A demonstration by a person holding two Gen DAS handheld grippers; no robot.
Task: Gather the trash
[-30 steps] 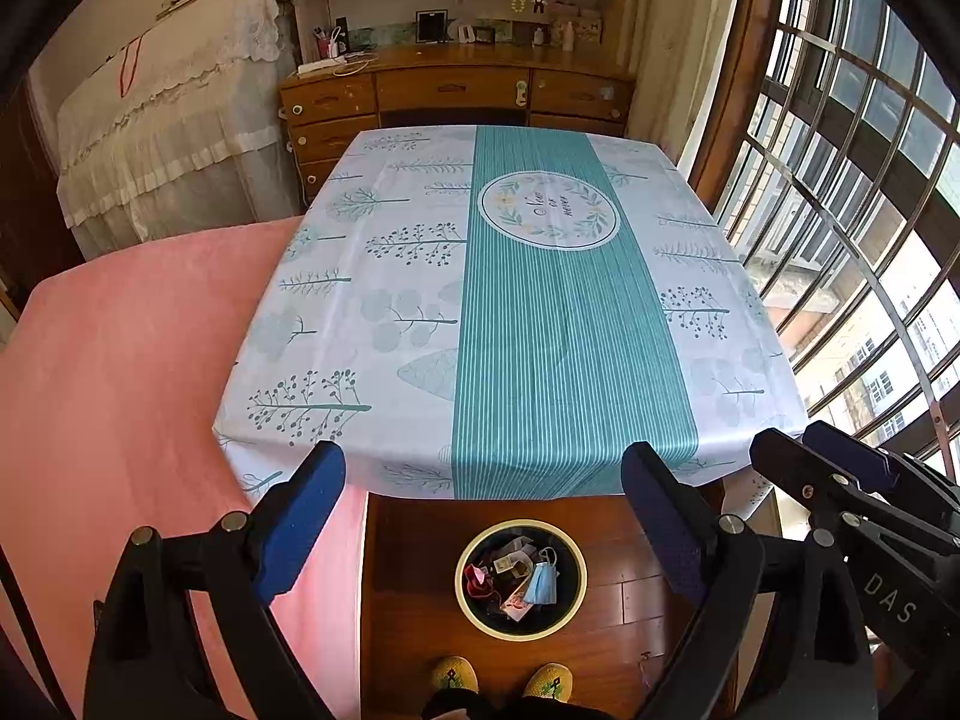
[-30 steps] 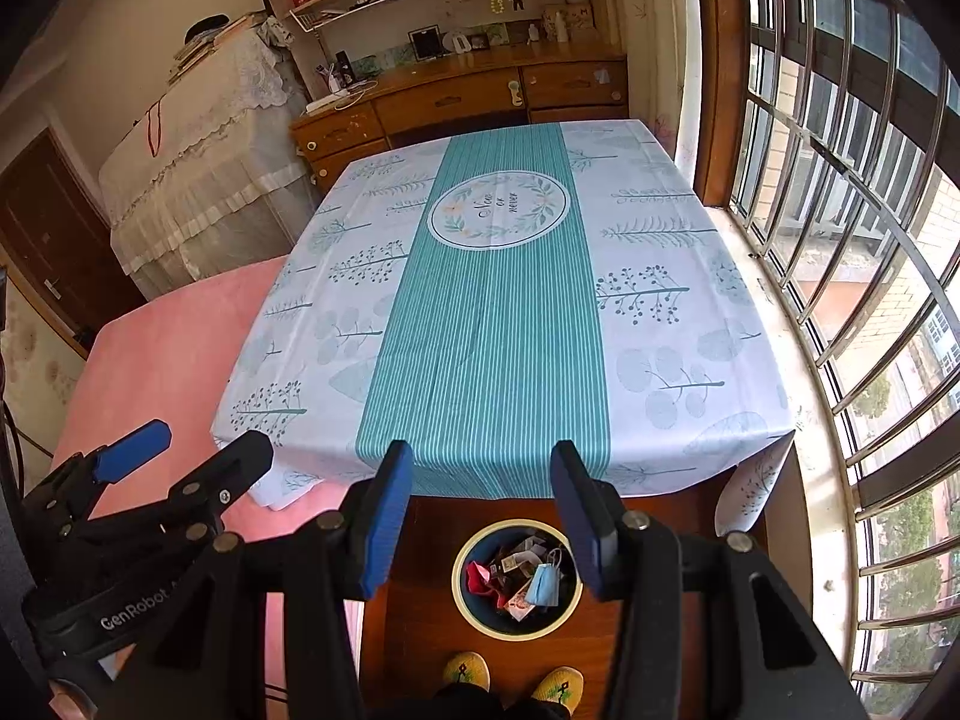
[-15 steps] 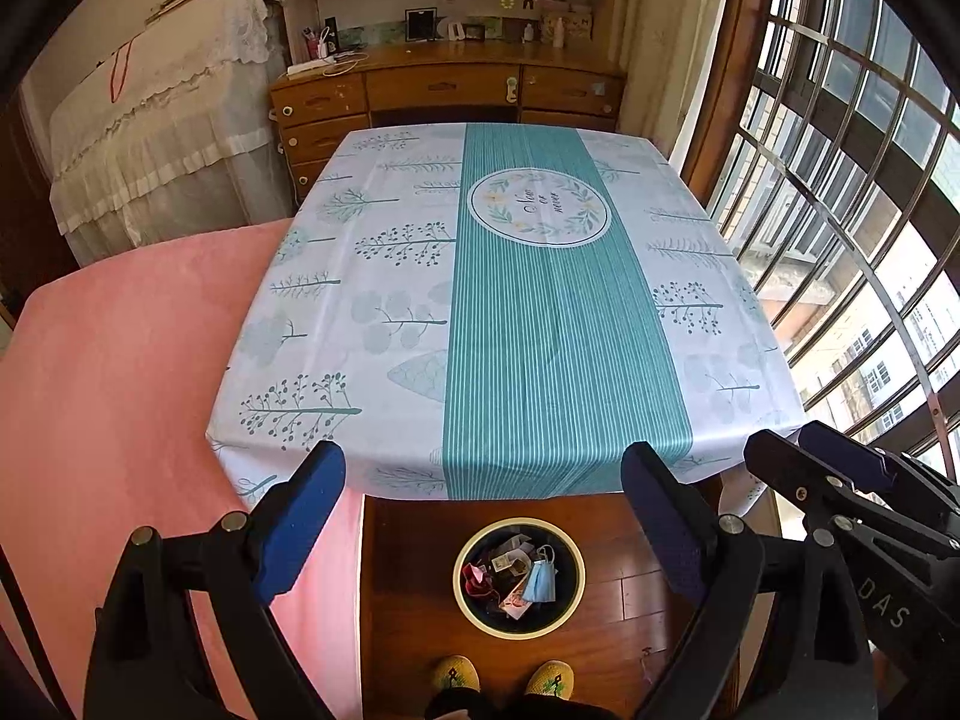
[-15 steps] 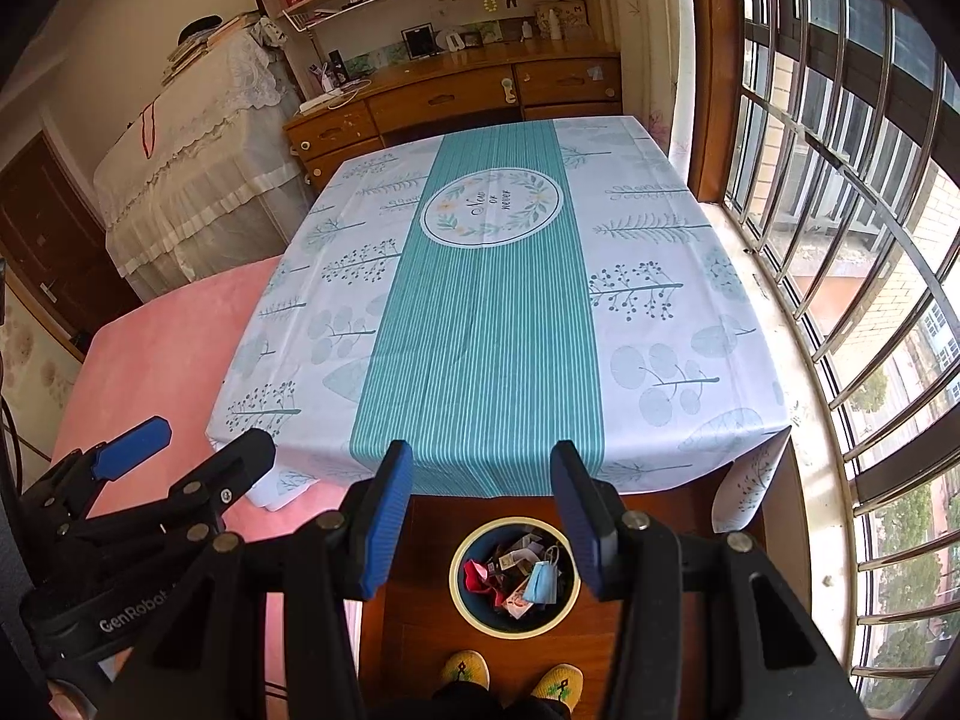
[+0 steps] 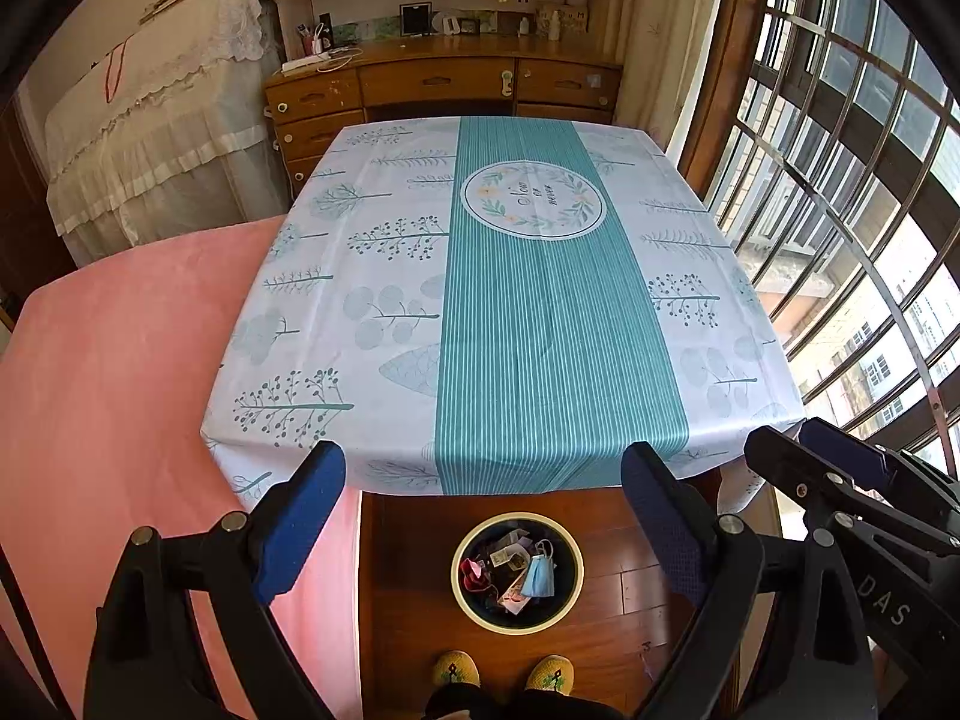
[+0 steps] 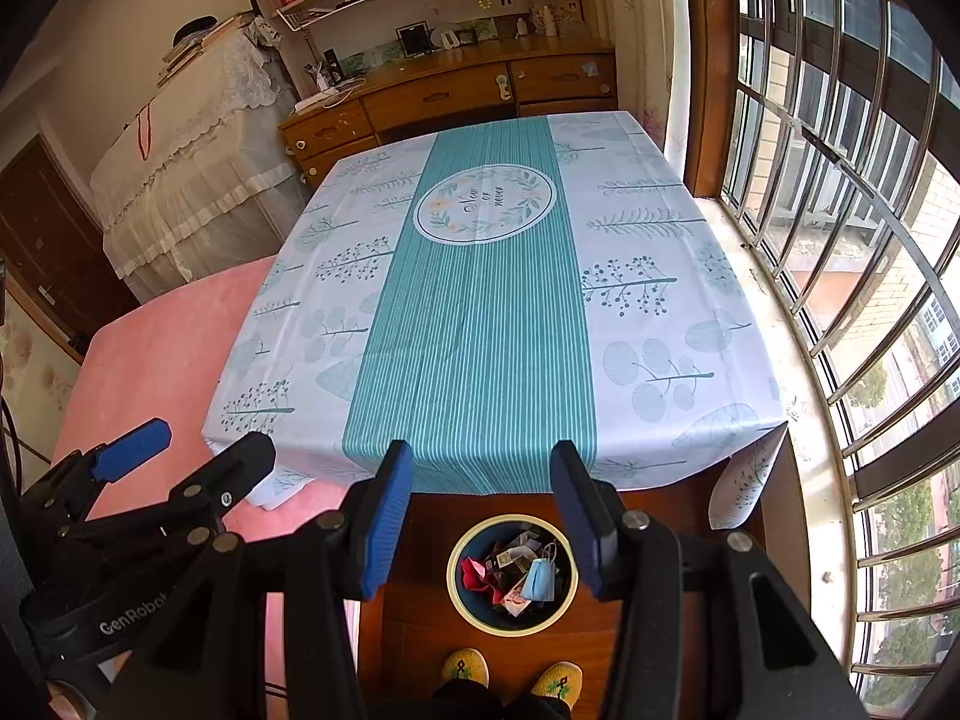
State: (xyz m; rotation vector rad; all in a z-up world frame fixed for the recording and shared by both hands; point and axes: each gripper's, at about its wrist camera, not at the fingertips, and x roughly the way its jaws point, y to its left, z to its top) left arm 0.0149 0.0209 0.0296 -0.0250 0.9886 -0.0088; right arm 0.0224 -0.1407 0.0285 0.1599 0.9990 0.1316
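Note:
A round waste bin (image 5: 462, 591) with a pale rim stands on the wooden floor just in front of the table; it also shows in the right wrist view (image 6: 456, 597). It holds a blue face mask (image 5: 538, 576), a red scrap (image 5: 471, 571) and paper wrappers. My left gripper (image 5: 480, 516) is open and empty, held high above the bin. My right gripper (image 6: 480, 510) is open and empty, also above the bin. Each gripper shows at the edge of the other's view.
The table (image 5: 516, 312) wears a white and teal cloth with nothing on it. A pink bed (image 5: 108, 372) lies to the left. A wooden dresser (image 5: 444, 84) stands behind, a barred window (image 5: 852, 192) to the right. Yellow slippers (image 5: 504, 669) stand below.
Both grippers have risen and drawn back a little, so the table and bin sit slightly smaller and lower in view. Both stay open and empty.

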